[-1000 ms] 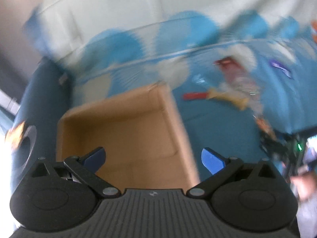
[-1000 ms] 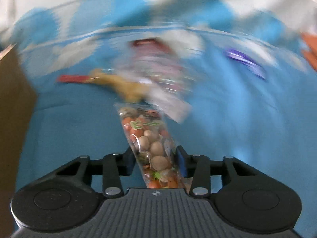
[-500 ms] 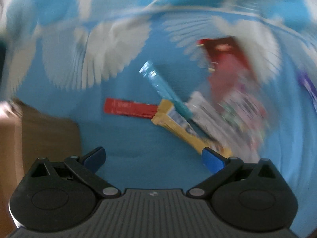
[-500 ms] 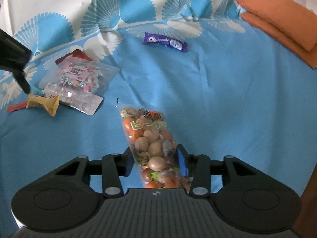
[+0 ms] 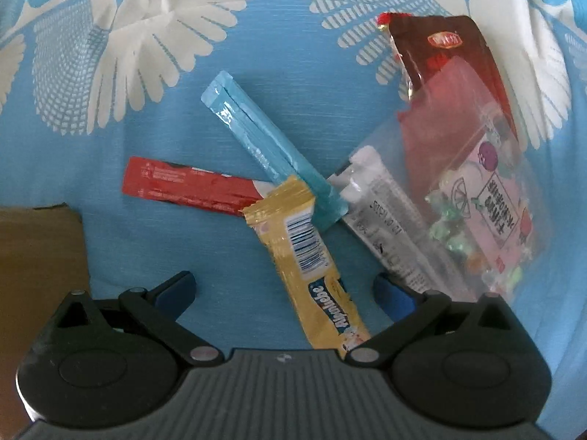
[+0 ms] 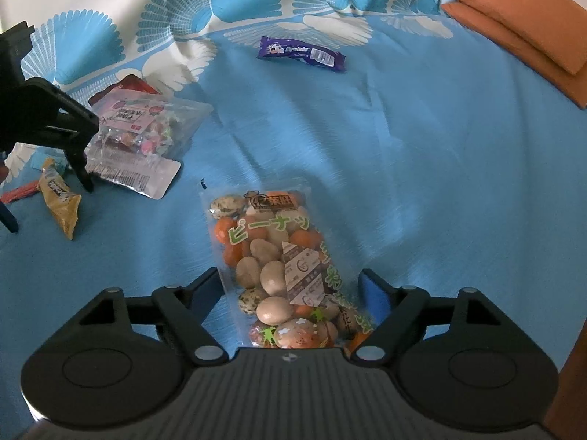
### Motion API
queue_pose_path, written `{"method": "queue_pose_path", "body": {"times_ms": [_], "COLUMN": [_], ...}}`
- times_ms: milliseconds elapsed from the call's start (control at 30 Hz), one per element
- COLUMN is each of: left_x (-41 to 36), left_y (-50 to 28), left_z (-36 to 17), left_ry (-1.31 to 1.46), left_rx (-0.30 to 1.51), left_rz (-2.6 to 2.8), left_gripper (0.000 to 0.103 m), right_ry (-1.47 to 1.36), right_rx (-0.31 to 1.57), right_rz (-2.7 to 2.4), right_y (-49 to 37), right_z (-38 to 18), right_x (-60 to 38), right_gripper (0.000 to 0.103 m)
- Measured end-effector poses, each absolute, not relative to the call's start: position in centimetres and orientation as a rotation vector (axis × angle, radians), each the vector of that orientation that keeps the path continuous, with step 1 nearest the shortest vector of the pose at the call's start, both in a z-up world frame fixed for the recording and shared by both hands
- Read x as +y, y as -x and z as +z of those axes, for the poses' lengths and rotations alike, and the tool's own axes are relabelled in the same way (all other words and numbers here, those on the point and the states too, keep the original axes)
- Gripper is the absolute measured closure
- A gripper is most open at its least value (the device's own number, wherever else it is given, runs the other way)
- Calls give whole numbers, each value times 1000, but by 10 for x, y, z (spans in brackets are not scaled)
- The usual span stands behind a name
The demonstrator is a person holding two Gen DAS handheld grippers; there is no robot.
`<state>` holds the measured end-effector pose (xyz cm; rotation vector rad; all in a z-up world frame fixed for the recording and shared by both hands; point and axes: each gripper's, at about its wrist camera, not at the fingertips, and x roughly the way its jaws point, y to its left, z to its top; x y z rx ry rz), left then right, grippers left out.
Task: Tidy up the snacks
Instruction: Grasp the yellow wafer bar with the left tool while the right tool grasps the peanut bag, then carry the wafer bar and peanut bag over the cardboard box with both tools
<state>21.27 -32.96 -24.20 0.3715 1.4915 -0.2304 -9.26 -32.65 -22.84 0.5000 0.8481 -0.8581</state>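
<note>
While the right tongs (image 6: 290, 289) stand wide, their jaws having just been opening, the bag of coated peanuts (image 6: 279, 264) lies between them on the blue cloth (image 6: 422, 168), with the left pad right at the bag's edge and the right one a little clear of it. The left tongs (image 5: 284, 286) point down at the cloth with jaws spread wide and holding nothing; the lower end of the yellow snack bar (image 5: 308, 256) sits between them, touching neither pad.

The cloth, blue with white and blue fan shapes, covers the whole surface. Orange cushions (image 6: 521, 22) lie stacked at its far right edge, and a brown cardboard box (image 5: 40, 253) shows at the left beside the left tongs. A clear bag of mixed sweets (image 5: 473, 198) rests on top of a dark red packet (image 5: 447, 47). Next to it lie a silver sachet (image 5: 389, 227), a light blue stick pack (image 5: 268, 146) crossing over a red stick pack (image 5: 187, 185), and the yellow bar over both. A purple chocolate bar (image 6: 301, 53) lies alone, well apart, toward the far side.
</note>
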Motion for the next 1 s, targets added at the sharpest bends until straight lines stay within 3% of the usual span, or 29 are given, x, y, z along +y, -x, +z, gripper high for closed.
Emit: {"method": "queue_pose_path", "body": {"times_ms": [100,133,167,200,233,300,400,600,1000], "left_x": [-321,-318,-315,-311,-308,-303,-288,-242,-116], "left_y": [-210,-209,-208,-205,-198,-190,-170,-129,-11], "left_z": [-239,-236,-231,-225,-218,-205,-176,-105,6], "left_ry": [-360,-356,-345,-323,-322,-343,-374,-348,-330], "left_rx": [1479,1467,1459,1461,1467,1432,1344,1232,1017], "left_rz": [-209,-210,-220,-227,-217,-216,-289,-421,-577], "left_gripper": [6,20,54,80,88,89,89,89,89], "right_ry": [-503,-502,-496,-492,-486,-481,-472,-515,-406], "right_rx": [846,867,870,871,862,818,765,678,527], "right_rz": [-860,-855,-857,-859,-867,-854,-844,-839,-686], "right_y": [93,92,91,90,92,96,104,131,176], "right_z": [-228,-228,-228,-228,-227,-221,-205,-166,-58], "right_x": [-326,-326,-325,-324,-324,-323,-318,-304,-233], "right_gripper": [20,20,20,24,31,51,64,69,69]}}
